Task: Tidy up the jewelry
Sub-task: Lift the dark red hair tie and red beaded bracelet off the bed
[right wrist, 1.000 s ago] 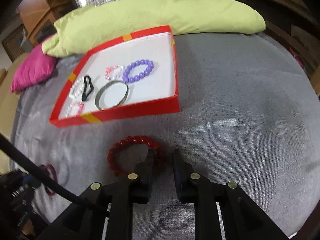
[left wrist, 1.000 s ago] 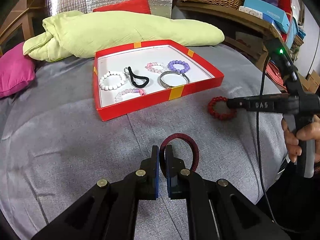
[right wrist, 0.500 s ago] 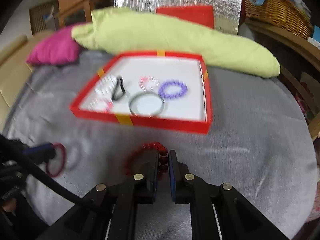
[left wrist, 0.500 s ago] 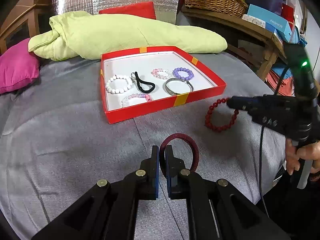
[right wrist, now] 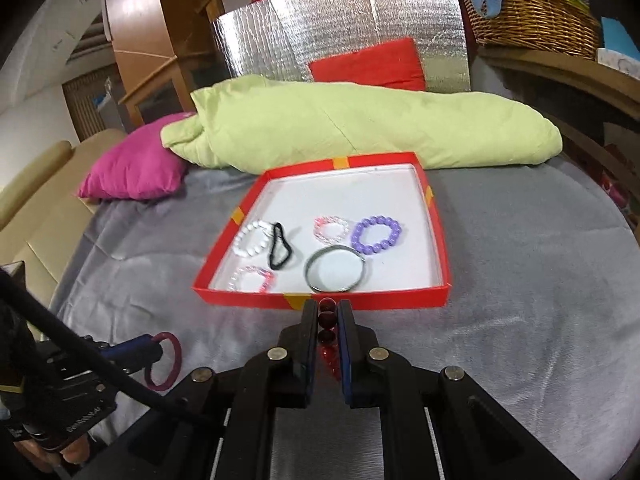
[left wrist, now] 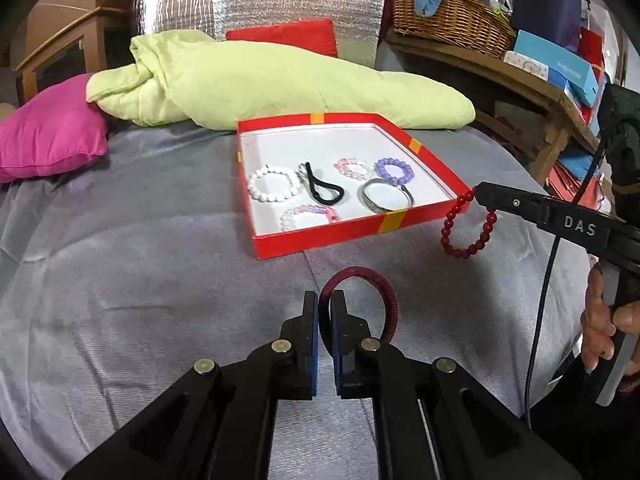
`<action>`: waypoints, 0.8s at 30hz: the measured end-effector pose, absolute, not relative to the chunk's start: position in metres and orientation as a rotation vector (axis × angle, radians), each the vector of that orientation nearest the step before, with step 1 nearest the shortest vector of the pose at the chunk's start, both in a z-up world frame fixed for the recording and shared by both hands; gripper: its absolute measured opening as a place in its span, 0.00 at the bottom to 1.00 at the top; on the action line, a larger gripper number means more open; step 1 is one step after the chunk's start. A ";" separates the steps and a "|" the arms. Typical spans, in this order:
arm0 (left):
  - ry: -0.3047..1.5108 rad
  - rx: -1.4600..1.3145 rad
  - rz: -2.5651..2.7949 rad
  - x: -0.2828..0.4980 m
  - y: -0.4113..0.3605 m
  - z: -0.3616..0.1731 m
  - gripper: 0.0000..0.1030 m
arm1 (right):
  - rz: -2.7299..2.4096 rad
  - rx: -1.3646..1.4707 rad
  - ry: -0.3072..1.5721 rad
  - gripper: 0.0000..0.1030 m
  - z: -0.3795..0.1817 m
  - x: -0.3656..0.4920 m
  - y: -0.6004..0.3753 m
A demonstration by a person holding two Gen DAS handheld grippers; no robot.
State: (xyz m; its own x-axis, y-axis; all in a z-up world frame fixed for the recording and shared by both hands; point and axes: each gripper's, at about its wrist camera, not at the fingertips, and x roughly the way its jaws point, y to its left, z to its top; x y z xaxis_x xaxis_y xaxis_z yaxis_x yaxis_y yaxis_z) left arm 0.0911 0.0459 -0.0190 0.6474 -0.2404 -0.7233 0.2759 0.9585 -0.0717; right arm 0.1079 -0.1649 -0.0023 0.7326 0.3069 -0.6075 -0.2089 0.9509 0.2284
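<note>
A red box [left wrist: 320,236] [right wrist: 360,300] with a white floor lies on the grey bedspread and holds several bracelets, a black hair tie and a silver bangle [right wrist: 335,269]. My left gripper [left wrist: 325,300] is shut on a dark maroon braided hair band [left wrist: 384,296], held above the bedspread in front of the box. My right gripper [right wrist: 327,309] is shut on a red bead bracelet [left wrist: 466,226] [right wrist: 327,316], which hangs off its tips just short of the box's near right corner. In the right wrist view the left gripper [right wrist: 154,350] with its band [right wrist: 170,360] shows at lower left.
A light green quilt [left wrist: 280,80] and a pink cushion [left wrist: 48,136] lie behind the box. A silver foil panel [left wrist: 260,4] and a red cushion stand farther back. A wooden shelf [left wrist: 520,80] with a wicker basket and boxes runs along the right. A hand [left wrist: 608,320] grips the right handle.
The right gripper closed on the red bead bracelet and lifted it off the bedspread toward the box. The left gripper kept its hold on the maroon band and rose slightly.
</note>
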 end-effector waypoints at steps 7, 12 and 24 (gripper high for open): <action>0.796 0.039 -0.276 0.088 0.054 -0.014 0.06 | 0.321 0.146 0.648 0.10 0.005 0.102 -0.149; 0.792 0.026 -0.258 0.087 0.059 -0.012 0.06 | 0.323 0.158 0.649 0.10 0.005 0.102 -0.147; 0.742 0.018 -0.208 0.088 0.061 -0.005 0.06 | 0.306 0.193 0.628 0.10 0.008 0.101 -0.158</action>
State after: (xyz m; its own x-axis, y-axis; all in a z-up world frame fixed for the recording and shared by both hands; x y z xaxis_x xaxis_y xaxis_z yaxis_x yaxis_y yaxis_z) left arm 0.0884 0.0605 -0.0048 0.7173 -0.1814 -0.6727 0.1944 0.9793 -0.0568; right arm 0.1013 -0.1582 0.0075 0.7662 0.3379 -0.5466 -0.2217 0.9374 0.2687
